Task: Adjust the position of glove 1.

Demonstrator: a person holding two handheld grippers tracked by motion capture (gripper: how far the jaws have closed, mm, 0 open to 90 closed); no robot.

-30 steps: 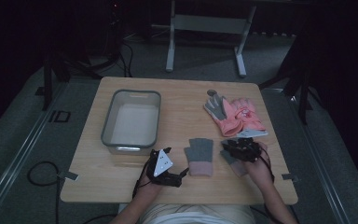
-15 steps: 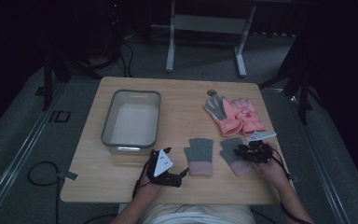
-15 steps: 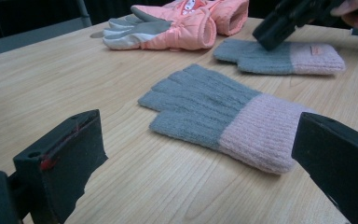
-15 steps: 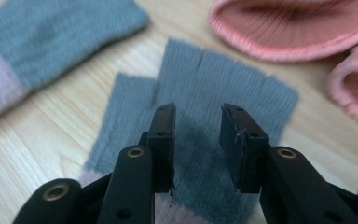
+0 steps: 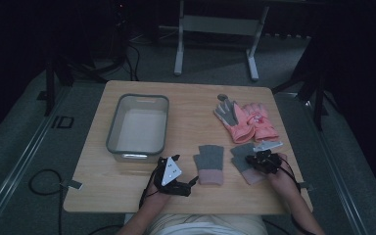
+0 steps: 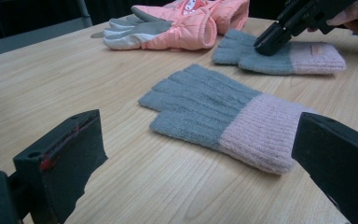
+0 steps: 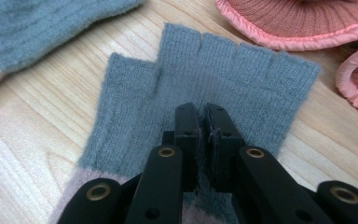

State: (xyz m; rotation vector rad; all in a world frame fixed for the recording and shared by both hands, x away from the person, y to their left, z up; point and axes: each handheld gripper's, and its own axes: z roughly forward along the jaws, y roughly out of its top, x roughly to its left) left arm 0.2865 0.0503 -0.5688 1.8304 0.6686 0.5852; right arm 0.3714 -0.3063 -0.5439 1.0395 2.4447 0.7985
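Two grey knit fingerless gloves with pink cuffs lie on the wooden table. The left glove [image 5: 209,164] [image 6: 214,116] lies flat in front of my left gripper [image 5: 186,169] [image 6: 200,140], whose jaws stand wide open and clear of it. My right gripper [image 5: 254,160] [image 7: 202,112] points down onto the right glove [image 5: 242,155] [image 6: 270,58] [image 7: 223,70]. Its jaws have just been closing and now pinch a fold of the grey knit near the palm. Another pair of padded pink gloves [image 5: 252,122] [image 6: 186,25] [image 7: 307,23] lies just beyond.
A grey plastic bin [image 5: 142,98] stands open on the left half of the table. A small dark round object [image 5: 222,97] lies past the pink gloves. The table's near edge runs just behind both hands. A metal frame stands on the floor beyond the table.
My right gripper has sunk a little onto the right grey glove and its jaws have closed on the knit. The left gripper has stayed still.
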